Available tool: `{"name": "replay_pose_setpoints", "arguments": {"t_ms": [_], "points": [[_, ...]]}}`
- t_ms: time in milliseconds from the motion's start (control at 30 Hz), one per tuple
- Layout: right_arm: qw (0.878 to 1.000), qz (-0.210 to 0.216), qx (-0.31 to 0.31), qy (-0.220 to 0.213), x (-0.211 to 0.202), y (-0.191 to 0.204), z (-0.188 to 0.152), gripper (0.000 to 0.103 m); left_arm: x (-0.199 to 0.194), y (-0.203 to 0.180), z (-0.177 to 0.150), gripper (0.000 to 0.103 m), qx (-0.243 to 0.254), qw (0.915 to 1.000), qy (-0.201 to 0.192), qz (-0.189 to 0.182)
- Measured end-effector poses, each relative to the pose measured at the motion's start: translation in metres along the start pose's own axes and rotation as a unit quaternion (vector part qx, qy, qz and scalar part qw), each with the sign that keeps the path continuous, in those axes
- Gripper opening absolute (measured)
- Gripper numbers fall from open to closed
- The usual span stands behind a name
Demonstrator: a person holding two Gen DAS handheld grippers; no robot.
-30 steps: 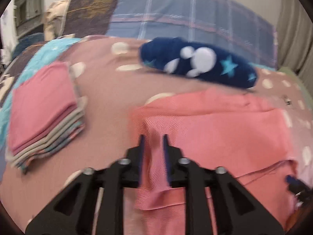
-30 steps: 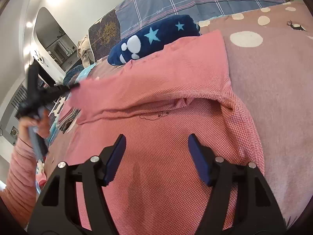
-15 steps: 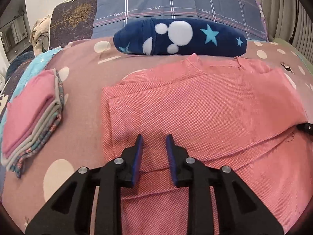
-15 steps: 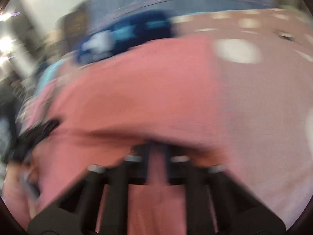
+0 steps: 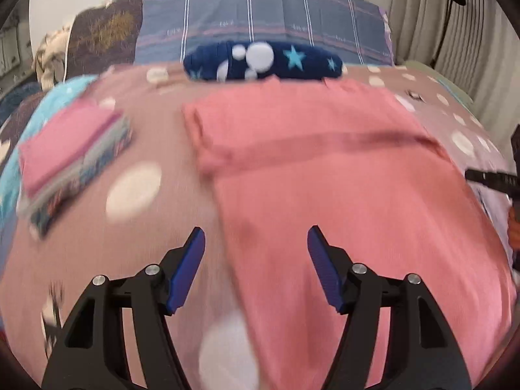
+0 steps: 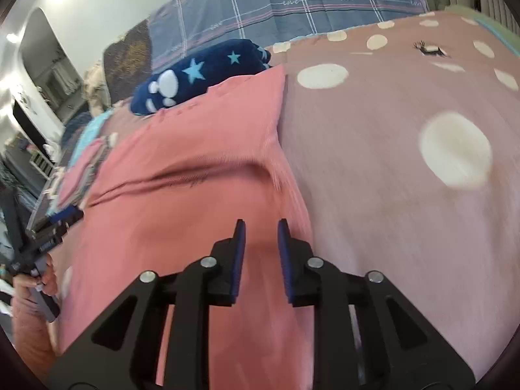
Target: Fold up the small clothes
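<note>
Two grippers hang over a pink garment (image 5: 341,175) spread on a bed. The garment lies flat on the dotted bedspread (image 5: 133,191), one layer folded down across its far part, so a long crease runs side to side. Its far edge touches a navy pillow (image 5: 260,61) with stars and white blobs.

The left gripper (image 5: 256,260) stands spread, its jaws having just been opening. The garment's left edge runs below the gap between them, and neither pad presses on the cloth. Nothing is held.

The right gripper (image 6: 259,253) has its jaws only a little apart, also just opening. They are over the garment near its right edge, with pink cloth seen through the narrow gap. The pads do not seem to pinch it, though blur makes that hard to judge.

A stack of folded clothes (image 5: 71,159) sits on the bedspread to the left of the garment, well apart from it, with a pink piece on top. In the right wrist view a hand (image 6: 35,279) in a pink sleeve grips the left gripper's handle at the garment's left side. A plaid pillow (image 5: 260,22) leans behind the navy one.
</note>
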State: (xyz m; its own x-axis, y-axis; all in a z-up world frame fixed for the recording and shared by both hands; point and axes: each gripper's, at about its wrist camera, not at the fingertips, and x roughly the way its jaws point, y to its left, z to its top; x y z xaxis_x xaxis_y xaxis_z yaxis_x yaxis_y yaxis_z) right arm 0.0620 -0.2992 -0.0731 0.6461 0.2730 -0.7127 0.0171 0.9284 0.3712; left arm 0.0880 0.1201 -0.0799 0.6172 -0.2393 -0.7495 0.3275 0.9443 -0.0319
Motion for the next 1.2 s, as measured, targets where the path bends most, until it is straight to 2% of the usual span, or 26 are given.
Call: {"name": "replay_pose_setpoints", "arguments": {"t_ms": [67, 167, 267, 300, 433, 533, 667, 767, 867, 967, 1100, 1200], "points": [[1.000, 0.012, 0.020, -0.001, -0.017, -0.013, -0.015, 0.028, -0.008, 0.001, -0.026, 0.066, 0.002, 0.9998, 0.018, 0.006], [0.998, 0.029, 0.054, 0.012, -0.029, -0.029, -0.036, 0.028, -0.019, 0.004, -0.052, 0.058, -0.027, 0.9992, 0.019, -0.025], [0.995, 0.061, 0.079, 0.025, -0.035, -0.037, -0.056, 0.028, -0.031, 0.003, -0.068, 0.043, -0.056, 0.9933, 0.019, -0.099], [0.993, 0.074, 0.082, 0.030, -0.039, -0.038, -0.064, 0.028, -0.034, 0.002, -0.073, 0.042, -0.063, 0.9900, 0.023, -0.125], [0.988, 0.109, 0.104, 0.044, -0.054, -0.043, -0.089, 0.028, -0.047, -0.011, -0.096, 0.042, -0.055, 0.9882, 0.018, -0.142], [0.984, 0.129, 0.110, 0.055, -0.069, -0.044, -0.109, 0.026, -0.059, -0.014, -0.113, 0.042, -0.068, 0.9829, 0.019, -0.170], [0.982, 0.143, 0.100, 0.069, -0.089, -0.042, -0.132, 0.026, -0.068, -0.020, -0.122, 0.043, -0.067, 0.9830, 0.021, -0.170], [0.978, 0.163, 0.103, 0.078, -0.102, -0.044, -0.149, 0.026, -0.075, -0.025, -0.128, 0.049, -0.061, 0.9840, 0.021, -0.166], [0.972, 0.191, 0.112, 0.083, -0.106, -0.048, -0.157, 0.032, -0.071, -0.029, -0.126, 0.051, -0.060, 0.9846, 0.024, -0.163], [0.970, 0.200, 0.106, 0.087, -0.103, -0.045, -0.153, 0.037, -0.077, -0.029, -0.129, 0.051, -0.068, 0.9842, 0.031, -0.161], [0.969, 0.205, 0.093, 0.097, -0.109, -0.044, -0.161, 0.038, -0.087, -0.024, -0.145, 0.053, -0.077, 0.9804, 0.027, -0.179], [0.966, 0.220, 0.092, 0.099, -0.107, -0.047, -0.161, 0.038, -0.079, -0.020, -0.142, 0.052, -0.107, 0.9742, 0.021, -0.197]]}}
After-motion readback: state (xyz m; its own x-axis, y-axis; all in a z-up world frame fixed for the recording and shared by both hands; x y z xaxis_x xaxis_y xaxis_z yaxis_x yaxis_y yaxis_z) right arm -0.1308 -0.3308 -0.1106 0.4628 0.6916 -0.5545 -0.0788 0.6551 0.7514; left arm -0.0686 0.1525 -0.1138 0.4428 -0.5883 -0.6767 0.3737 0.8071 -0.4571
